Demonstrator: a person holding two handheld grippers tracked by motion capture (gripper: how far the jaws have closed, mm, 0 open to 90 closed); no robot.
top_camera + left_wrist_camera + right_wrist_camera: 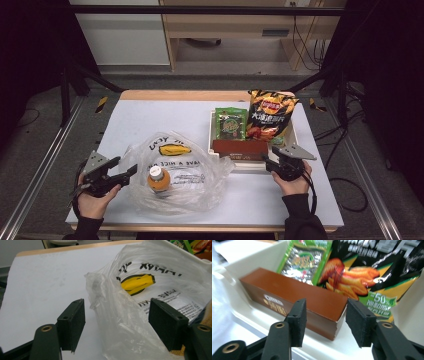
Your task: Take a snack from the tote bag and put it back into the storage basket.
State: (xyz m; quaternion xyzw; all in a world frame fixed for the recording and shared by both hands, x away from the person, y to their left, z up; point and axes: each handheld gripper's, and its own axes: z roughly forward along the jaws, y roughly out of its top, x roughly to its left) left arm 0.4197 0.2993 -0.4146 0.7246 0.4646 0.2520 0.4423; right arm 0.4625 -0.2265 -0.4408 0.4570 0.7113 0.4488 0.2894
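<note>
The right hand-held gripper [325, 323] is reaching into the white tray [296, 136] at the desk's [145, 117] right side, its jaws standing apart on either side of the near end of the brown box [294, 303], not yet touching it. That box is lying along the tray's front edge, with the green snack packet [305, 261] and the black chip bag [372, 272] leaning behind it. It looks like a light, stiff carton with smooth printed faces, so it is likely giving a firm grip across its narrow width, though too hard a squeeze near the open end flap could be crushing the card; taking it a little further in from the corner seems safer. The left hand-held gripper [116, 322] is hovering at the edge of the clear plastic bag [140, 290], jaws wide, with the crumpled rim between them but unpinched. The bag is lying on the desk's near left, holding an orange drink bottle [158, 180]. Its film is thin, floppy and slippery, so a bunched fold of the rim is probably the best place to be pinching it.
</note>
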